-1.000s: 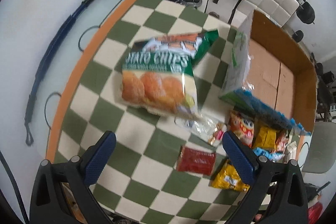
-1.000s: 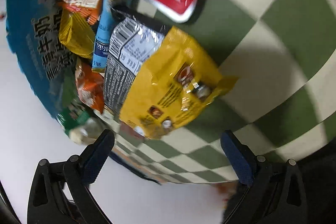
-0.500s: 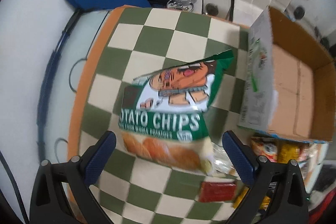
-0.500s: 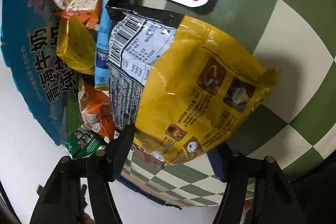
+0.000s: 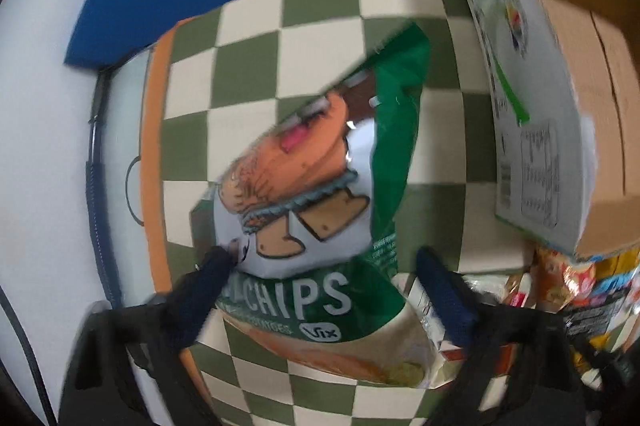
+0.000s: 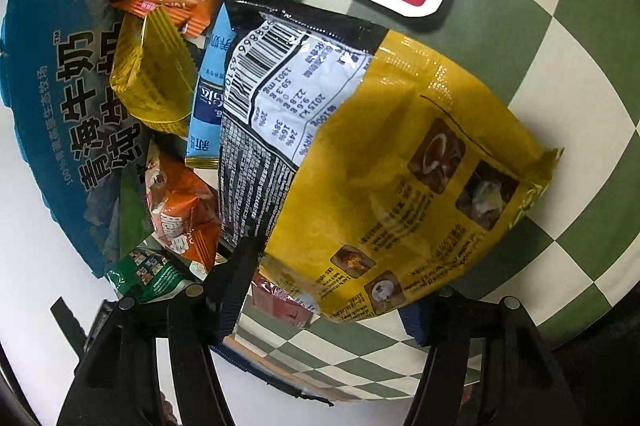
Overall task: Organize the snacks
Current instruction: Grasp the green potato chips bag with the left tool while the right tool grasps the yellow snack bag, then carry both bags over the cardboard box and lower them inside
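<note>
closing left gripper [image 5: 320,278] jaws flanking green chips bag [image 5: 320,194], right gripper [image 6: 332,278] pinching yellow packet [image 6: 400,186]

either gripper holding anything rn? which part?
Right gripper: clamped on the yellow snack bag, across its near end. Left gripper: fingers closing around the green potato chips bag, straddling its lower-middle; firm hold can't be confirmed.

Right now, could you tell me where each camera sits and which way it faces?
Left wrist: on the left gripper, looking steeply down at the potato chips bag between its closing jaws; cardboard box at right.
Right wrist: on the right gripper, looking down at the yellow bag its fingers clamp.
Shared: the checkered cloth, and probably the snack pile beside the box.
</note>
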A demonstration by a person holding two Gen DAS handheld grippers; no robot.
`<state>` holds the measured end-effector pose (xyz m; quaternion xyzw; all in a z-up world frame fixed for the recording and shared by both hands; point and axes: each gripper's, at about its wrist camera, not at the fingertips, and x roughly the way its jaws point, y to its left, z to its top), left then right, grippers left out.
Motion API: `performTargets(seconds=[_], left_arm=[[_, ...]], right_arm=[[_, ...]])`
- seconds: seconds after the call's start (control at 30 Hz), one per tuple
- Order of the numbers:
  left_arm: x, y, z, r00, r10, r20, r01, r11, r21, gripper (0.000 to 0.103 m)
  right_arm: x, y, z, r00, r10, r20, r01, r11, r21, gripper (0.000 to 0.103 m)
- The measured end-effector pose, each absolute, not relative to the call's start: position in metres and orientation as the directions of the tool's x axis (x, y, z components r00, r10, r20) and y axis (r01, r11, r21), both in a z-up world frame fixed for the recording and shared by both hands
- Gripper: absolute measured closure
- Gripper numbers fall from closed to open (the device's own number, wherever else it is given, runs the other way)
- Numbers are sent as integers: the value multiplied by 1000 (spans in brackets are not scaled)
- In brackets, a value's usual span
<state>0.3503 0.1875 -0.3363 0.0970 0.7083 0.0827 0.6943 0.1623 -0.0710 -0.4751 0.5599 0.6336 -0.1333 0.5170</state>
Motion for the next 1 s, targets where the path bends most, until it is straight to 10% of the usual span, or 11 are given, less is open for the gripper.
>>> performTargets(seconds=[0.3, 1.0], left_arm=[[339, 187, -330, 55, 309, -950, 94, 945, 313, 73], [274, 188, -264, 192, 184, -964, 14, 982, 190, 79]], right_arm=[[151, -92, -483, 200, 583, -787, 838, 314, 446, 44], [136, -133, -436, 187, 548, -815, 712, 496, 497, 69]])
